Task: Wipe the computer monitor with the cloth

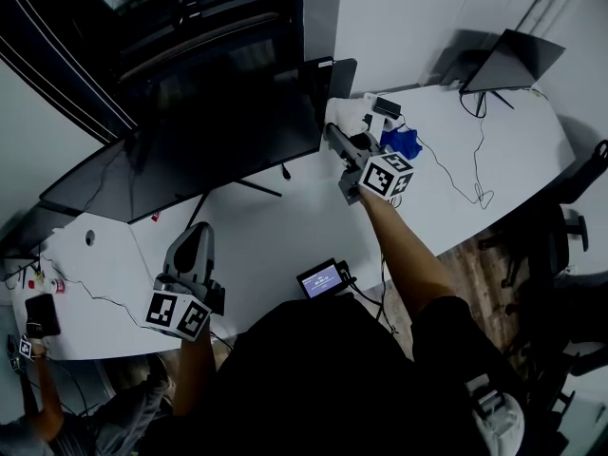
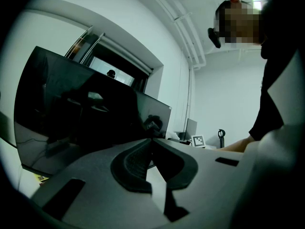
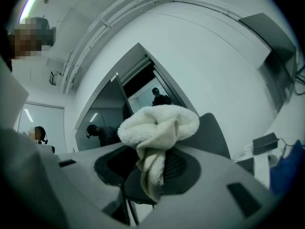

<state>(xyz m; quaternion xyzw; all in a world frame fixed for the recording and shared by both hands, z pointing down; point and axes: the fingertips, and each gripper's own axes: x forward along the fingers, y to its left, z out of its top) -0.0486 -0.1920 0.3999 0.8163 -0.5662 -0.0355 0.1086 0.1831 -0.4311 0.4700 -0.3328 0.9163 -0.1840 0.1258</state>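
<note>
A wide dark monitor point(image 1: 190, 150) stands on the white desk point(image 1: 275, 245); in the left gripper view the same monitor point(image 2: 81, 113) fills the left half. My right gripper point(image 1: 332, 133) is at the screen's right edge, shut on a white fluffy cloth point(image 3: 159, 128) that bulges out above the jaws; the cloth point(image 1: 344, 114) shows as a pale lump by the monitor's corner. My left gripper point(image 1: 190, 250) rests low over the desk's front left, below the screen, its jaws closed together on nothing point(image 2: 151, 142).
A blue object point(image 1: 403, 142) and a small black box with cables point(image 1: 388, 107) lie right of the monitor. A laptop point(image 1: 508, 63) sits at the far right. A small lit device point(image 1: 323, 278) lies at the desk's front edge. A phone point(image 1: 43, 313) rests at the left end.
</note>
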